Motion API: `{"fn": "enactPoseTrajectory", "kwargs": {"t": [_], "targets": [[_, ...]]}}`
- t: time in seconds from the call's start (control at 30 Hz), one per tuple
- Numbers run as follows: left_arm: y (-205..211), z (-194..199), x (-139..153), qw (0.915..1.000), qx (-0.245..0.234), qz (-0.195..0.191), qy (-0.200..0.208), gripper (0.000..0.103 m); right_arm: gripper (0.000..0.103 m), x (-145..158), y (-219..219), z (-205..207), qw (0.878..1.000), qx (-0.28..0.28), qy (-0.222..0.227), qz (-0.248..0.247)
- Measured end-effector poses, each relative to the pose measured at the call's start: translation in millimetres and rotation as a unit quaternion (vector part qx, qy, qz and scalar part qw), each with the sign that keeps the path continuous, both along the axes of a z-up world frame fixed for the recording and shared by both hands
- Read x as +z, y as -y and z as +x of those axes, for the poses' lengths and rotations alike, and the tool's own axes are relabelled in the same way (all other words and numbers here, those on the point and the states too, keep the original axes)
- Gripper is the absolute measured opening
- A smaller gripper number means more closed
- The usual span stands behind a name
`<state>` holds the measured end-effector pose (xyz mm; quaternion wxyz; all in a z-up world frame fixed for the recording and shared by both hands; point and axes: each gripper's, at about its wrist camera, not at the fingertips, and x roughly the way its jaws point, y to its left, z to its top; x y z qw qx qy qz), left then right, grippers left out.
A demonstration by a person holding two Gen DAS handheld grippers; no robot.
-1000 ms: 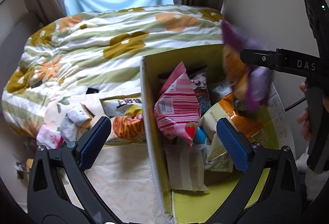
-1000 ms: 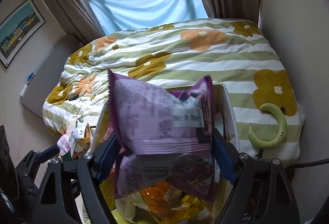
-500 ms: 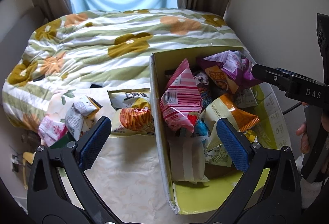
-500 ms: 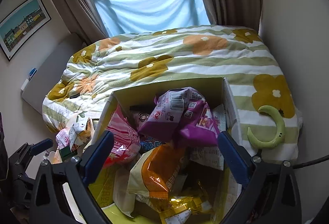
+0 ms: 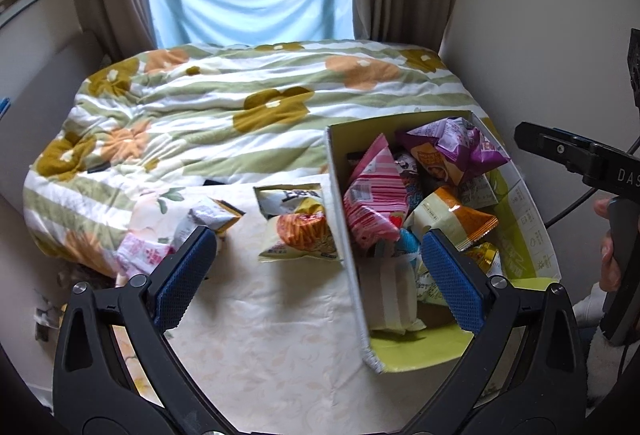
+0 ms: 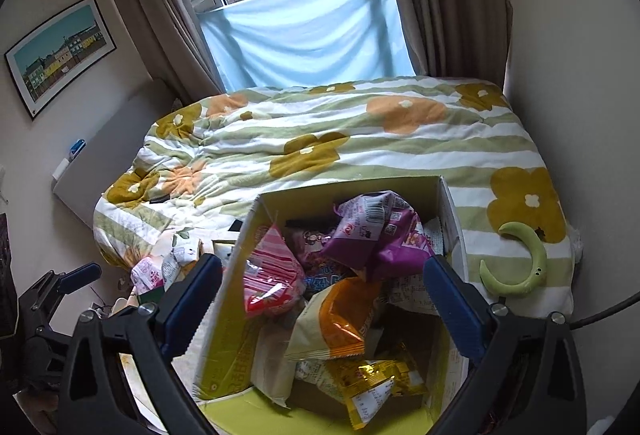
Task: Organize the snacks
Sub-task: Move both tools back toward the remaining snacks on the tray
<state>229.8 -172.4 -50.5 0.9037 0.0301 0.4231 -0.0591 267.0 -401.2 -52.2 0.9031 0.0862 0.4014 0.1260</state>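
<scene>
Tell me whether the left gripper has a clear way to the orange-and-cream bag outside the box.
Probably yes: the left gripper is open and empty, and the bag lies uncovered just ahead, against the box wall.

So a second ago the purple snack bag (image 6: 374, 235) was clamped in the right hand-held gripper (image 6: 322, 301), blocking most of its view. Now it's lying loose on top of the pile at the far end of the cardboard box (image 6: 450, 213). The jaws have just been opening and stand wide with nothing between them. Both views have pulled back and up too, showing more window and bed.
</scene>
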Motion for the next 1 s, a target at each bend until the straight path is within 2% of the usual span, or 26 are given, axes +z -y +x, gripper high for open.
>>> {"fn": "enactPoseTrajectory", "kwargs": {"t": [0.3,0.57,0.77,1.0], "targets": [[-72.6,-21.8,11.9,0.9998,0.015,-0.008,0.014,0.102,0.1,24.2,-44.9,-28.3,0.999,0.003,0.036,0.0],[-165.5,-20.1,13.2,0.9996,0.023,-0.014,0.006,0.102,0.1,32.2,-115.6,-34.1,0.999,0.002,0.039,0.018],[-227.6,-10.2,-0.3,0.9996,0.016,-0.018,-0.013,0.102,0.1,20.8,-170.5,-36.5,0.999,-0.006,0.027,0.019],[-294.9,7.6,-33.7,0.9985,0.0,-0.022,-0.05,0.102,0.1,-13.5,-231.9,-34.0,0.999,-0.029,-0.006,0.032]]}}
